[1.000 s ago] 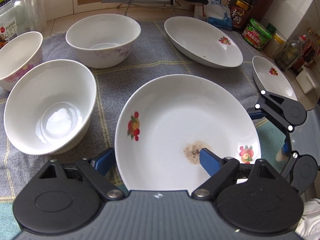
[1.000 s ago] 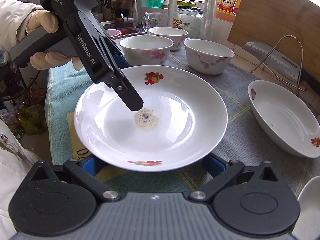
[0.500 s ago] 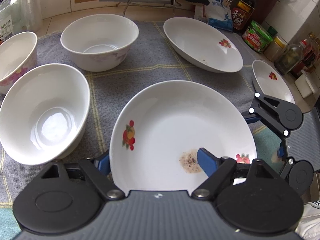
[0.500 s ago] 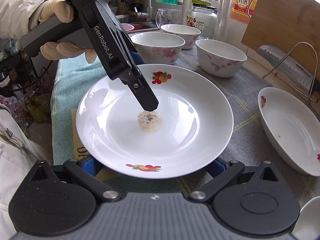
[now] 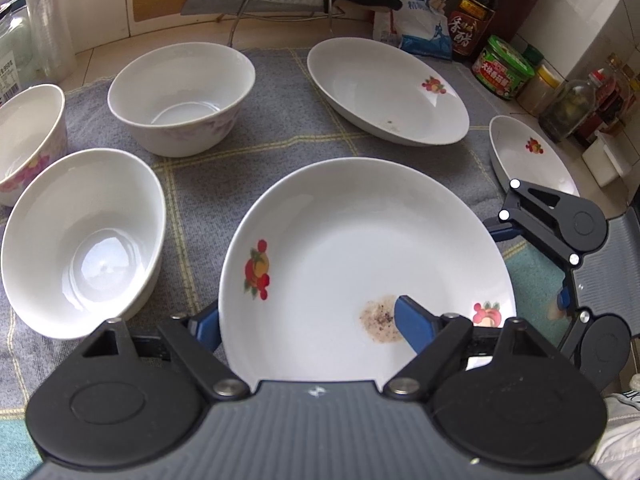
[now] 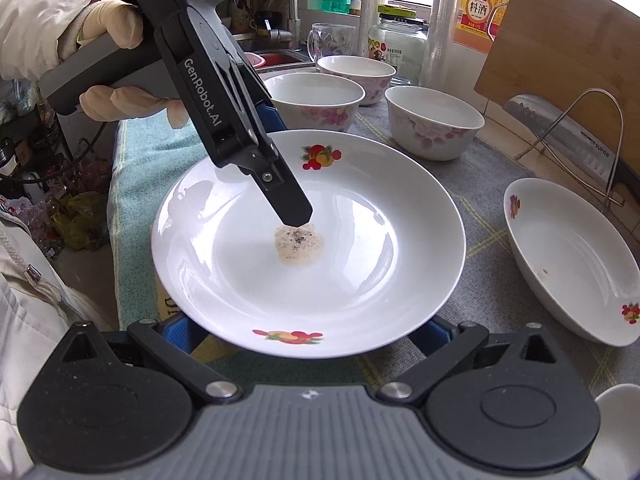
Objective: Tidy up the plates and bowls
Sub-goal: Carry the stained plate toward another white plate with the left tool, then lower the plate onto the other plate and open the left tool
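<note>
Three bowls [image 5: 180,96] sit at the left on the cloth [image 5: 224,160], well apart and not yet nested. The nearest one [image 5: 80,240] leans in this fisheye view; I cannot tell whether it truly tilts.

The plate [image 5: 360,240] is in the middle, just in front of both cameras. The left gripper [image 5: 306,318] has it by the near rim. One blue finger [image 5: 408,320] lies inside the dish with its tip at the brown stain [image 5: 380,318], and the other [image 5: 206,324] goes under the rim outside. The jaws are narrowed onto the plate wall. This is a pinch across the rim, probably because a shallow plate offers no other hold. In the right wrist view a gloved hand [image 6: 120,32] angles the tool steeply down, which suits that grip.

To the right, the right gripper [image 5: 528,264] stands wide and holds nothing. Its fingers reach under the plate's opposite rim, seemingly ready to steady or take it.

Further right lie a deep plate [image 5: 384,92] and a small plate [image 5: 528,156], both tilted on the cloth. They look like the likely stacking spots. The stain may matter if plates go on top of each other.
</note>
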A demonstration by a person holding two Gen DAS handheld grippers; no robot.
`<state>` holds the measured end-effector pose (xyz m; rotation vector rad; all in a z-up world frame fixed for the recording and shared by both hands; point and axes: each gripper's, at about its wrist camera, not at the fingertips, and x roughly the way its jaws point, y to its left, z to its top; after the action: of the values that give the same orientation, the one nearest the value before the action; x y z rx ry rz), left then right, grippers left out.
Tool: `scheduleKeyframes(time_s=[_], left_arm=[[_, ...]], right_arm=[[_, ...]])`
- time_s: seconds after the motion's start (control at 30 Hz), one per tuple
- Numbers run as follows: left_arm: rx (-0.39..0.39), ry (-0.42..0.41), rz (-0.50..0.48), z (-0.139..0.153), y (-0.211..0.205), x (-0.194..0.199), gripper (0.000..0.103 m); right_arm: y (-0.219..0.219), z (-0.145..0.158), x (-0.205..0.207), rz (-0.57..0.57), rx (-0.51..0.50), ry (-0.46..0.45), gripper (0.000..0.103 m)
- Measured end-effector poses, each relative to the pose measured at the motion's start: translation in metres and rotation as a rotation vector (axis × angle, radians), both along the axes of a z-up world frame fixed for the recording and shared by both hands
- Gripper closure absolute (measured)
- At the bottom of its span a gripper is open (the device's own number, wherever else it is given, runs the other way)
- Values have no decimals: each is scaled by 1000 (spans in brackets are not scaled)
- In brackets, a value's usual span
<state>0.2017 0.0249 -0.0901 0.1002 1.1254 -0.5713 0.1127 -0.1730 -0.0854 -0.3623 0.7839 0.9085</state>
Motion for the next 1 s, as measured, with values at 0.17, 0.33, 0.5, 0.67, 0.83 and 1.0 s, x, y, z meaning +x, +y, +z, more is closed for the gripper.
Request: scheduleKeyframes(time_s=[0.17,0.33,0.5,0.67,0.83,1.0], left_arm=[[-4,-14,-34,11,-18,1,18],[-4,-42,-95,21,-49,3,18],[-17,-64,-175,29,-88,7,18],[-33,-73,-258,31,-132,15,18],[-44,-72,-340,28,-175,23,18],[-53,-67,-421,23,-215,29,18]], right_arm=[[-14,10,-4,-30,-1,-9,0],[-36,21,-8,-84,-11,-24,0],[-66,29,-14,-160,-31,-45,0],[-98,32,-24,-240,-54,-54,0],[-129,30,-31,-328,-66,-46,0],[-156,27,-38,-410,-84,-38,0]])
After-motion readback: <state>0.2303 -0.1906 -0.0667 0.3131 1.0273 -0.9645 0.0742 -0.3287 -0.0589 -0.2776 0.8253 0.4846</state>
